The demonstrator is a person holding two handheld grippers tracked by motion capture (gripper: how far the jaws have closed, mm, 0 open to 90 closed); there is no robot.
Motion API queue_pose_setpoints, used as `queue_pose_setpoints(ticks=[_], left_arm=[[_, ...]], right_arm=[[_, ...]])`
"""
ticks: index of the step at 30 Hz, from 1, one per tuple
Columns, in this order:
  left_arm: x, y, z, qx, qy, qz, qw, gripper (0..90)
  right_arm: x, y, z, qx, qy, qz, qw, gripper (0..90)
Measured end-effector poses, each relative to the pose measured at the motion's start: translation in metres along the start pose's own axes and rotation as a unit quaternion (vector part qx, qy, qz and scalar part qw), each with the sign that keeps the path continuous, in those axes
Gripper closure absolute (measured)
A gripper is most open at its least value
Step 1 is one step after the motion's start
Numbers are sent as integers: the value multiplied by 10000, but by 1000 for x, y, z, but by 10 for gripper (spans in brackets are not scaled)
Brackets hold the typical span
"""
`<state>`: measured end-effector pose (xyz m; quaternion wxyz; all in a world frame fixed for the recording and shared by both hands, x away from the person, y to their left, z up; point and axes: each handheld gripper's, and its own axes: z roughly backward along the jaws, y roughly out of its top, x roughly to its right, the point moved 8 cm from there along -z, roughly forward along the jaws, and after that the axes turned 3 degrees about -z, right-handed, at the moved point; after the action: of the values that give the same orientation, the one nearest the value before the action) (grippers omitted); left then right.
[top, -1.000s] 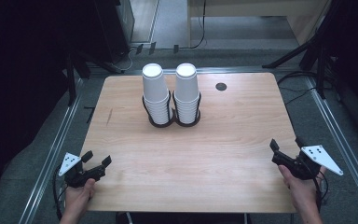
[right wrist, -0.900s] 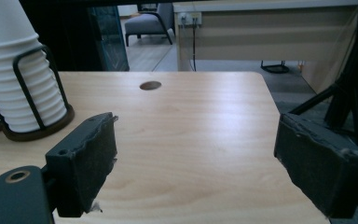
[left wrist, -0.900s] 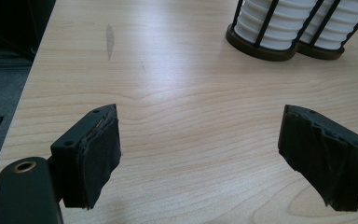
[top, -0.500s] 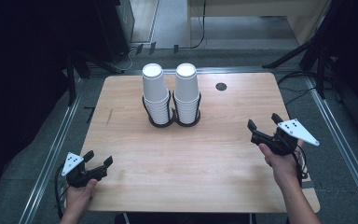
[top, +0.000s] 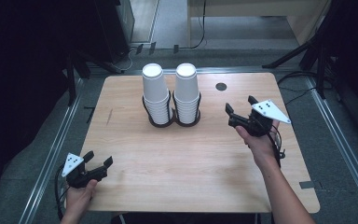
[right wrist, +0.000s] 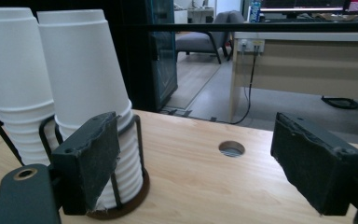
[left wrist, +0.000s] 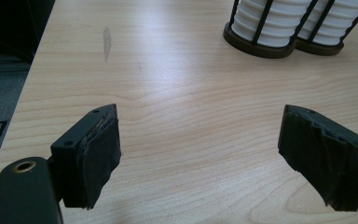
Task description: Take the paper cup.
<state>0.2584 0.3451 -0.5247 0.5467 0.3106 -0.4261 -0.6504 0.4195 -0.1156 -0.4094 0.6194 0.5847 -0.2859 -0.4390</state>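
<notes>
Two stacks of upturned white paper cups stand in black wire holders at the back middle of the wooden table [top: 191, 163]: a left stack [top: 155, 91] and a right stack [top: 187, 91]. My right gripper [top: 240, 104] hovers to the right of the right stack, pointing toward it. Its jaws are open and have just been closing a little, with nothing between them. In the right gripper view the right stack [right wrist: 81, 70] rises close behind the left jaw of that gripper [right wrist: 193, 135]. My left gripper [top: 99, 157] rests open at the front left corner, far from the holders [left wrist: 265, 28].
A round cable hole [top: 221, 86] sits in the table behind the right gripper, also seen as a hole [right wrist: 231, 149] between its jaws. Metal rails run along both sides of the table. A wooden desk and dark stands stand beyond the far edge.
The right hand has carried its gripper from the front right edge up and inward toward the cup stacks. The left gripper has stayed where it was.
</notes>
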Motion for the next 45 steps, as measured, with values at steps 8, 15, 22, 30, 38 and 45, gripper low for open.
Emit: queue_pose_setpoints(ticks=[8, 15, 22, 30, 38, 45], left_arm=[[0, 0, 1, 20, -1, 2, 10000, 132], [0, -1, 3, 47, -19, 38, 10000, 132], [0, 0, 3, 58, -24, 46, 10000, 132], [0, 0, 3, 83, -36, 52, 9999, 132], [0, 0, 4, 84, -49, 53, 9999, 132], [0, 0, 4, 92, -54, 48, 9999, 132]], right_arm=[[-20, 7, -26, 98, 151, 237, 9996, 234], [-39, 4, -44, -42, 350, 328, 9988, 231], [-56, 2, -60, -167, 514, 270, 9982, 147], [-72, 2, -77, -196, 593, 222, 9978, 109], [-84, 2, -93, -172, 603, 204, 9978, 70], [-93, 5, -106, -118, 584, 184, 9981, 110]])
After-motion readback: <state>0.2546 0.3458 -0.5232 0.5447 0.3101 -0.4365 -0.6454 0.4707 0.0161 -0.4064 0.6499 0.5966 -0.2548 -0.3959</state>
